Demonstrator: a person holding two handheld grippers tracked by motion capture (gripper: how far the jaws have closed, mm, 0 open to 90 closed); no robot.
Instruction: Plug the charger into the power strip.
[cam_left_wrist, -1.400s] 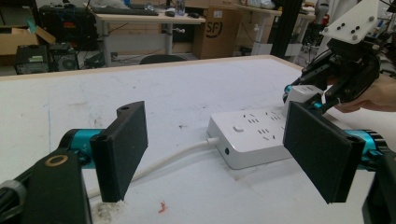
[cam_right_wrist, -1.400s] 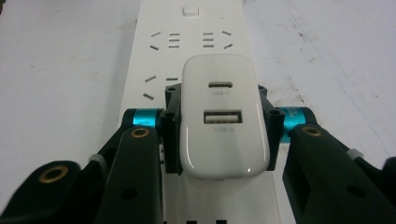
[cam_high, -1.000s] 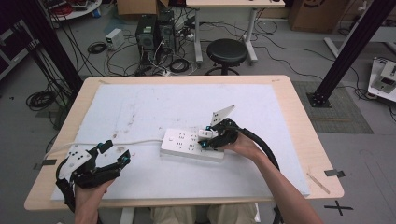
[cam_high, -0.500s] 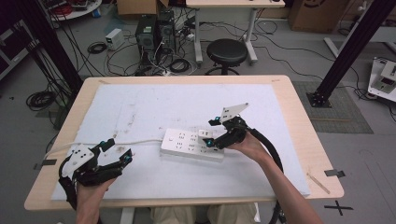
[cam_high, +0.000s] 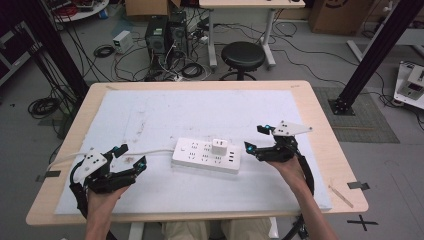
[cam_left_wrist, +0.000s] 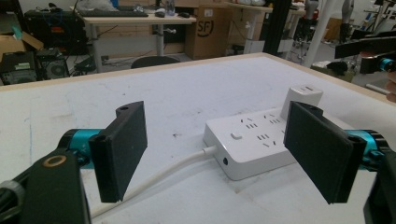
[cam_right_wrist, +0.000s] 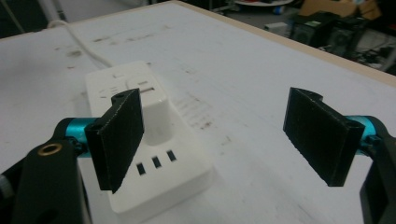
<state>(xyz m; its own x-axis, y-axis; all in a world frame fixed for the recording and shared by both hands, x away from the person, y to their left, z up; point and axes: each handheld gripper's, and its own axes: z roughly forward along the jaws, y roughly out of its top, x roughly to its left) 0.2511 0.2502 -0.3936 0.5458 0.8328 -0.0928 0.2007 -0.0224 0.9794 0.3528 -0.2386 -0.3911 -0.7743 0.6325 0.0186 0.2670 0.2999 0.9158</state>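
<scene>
A white power strip (cam_high: 206, 155) lies across the middle of the white mat, with a small white plug adapter (cam_high: 219, 146) seated in its top. Its white cable (cam_high: 150, 151) runs off to the left edge. My left gripper (cam_high: 129, 157) hovers open at the front left, pointing at the strip's cable end (cam_left_wrist: 224, 161). Off the strip's right end, my right gripper (cam_high: 255, 138) stands open with nothing between its fingers. In the right gripper view the adapter (cam_right_wrist: 152, 100) rises just beyond the left jaw, and the strip (cam_right_wrist: 154, 172) lies under it.
The white mat (cam_high: 200, 115) covers a wooden table (cam_high: 320, 125). Beyond the far edge stand a black stool (cam_high: 242, 55), computer cases (cam_high: 167, 32) and tangled floor cables. A pencil-like stick (cam_high: 341, 196) lies at the table's front right corner.
My right gripper has let go of the adapter and drawn back to the right, off the strip, with its jaws open. The left gripper has shifted slightly right.
</scene>
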